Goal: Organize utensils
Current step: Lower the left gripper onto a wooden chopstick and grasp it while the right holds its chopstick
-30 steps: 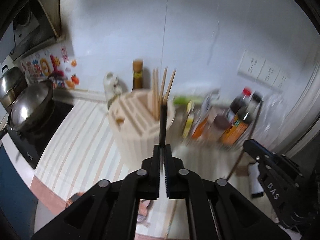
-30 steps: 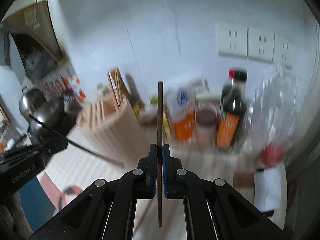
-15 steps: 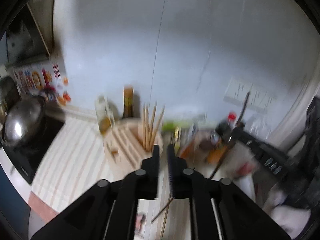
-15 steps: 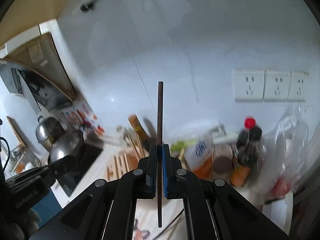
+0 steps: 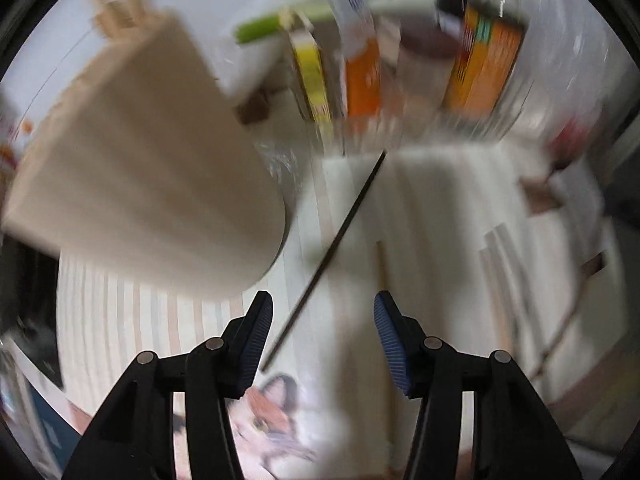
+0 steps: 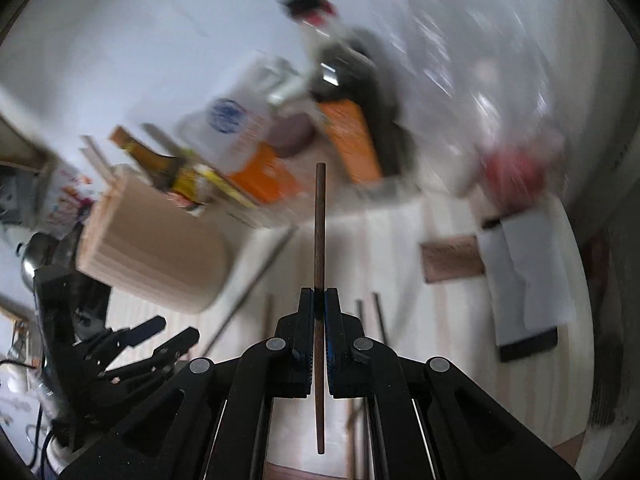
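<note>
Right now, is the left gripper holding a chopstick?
No: the left gripper is wide open, and the dark chopstick lies on the counter between its fingers, ungripped.

A pale striped countertop (image 6: 420, 240) ran beneath a plain white wall (image 6: 140, 40), where blurred bottles and packets (image 5: 420, 52) crowded the back edge; the frames were smeared by motion.
</note>
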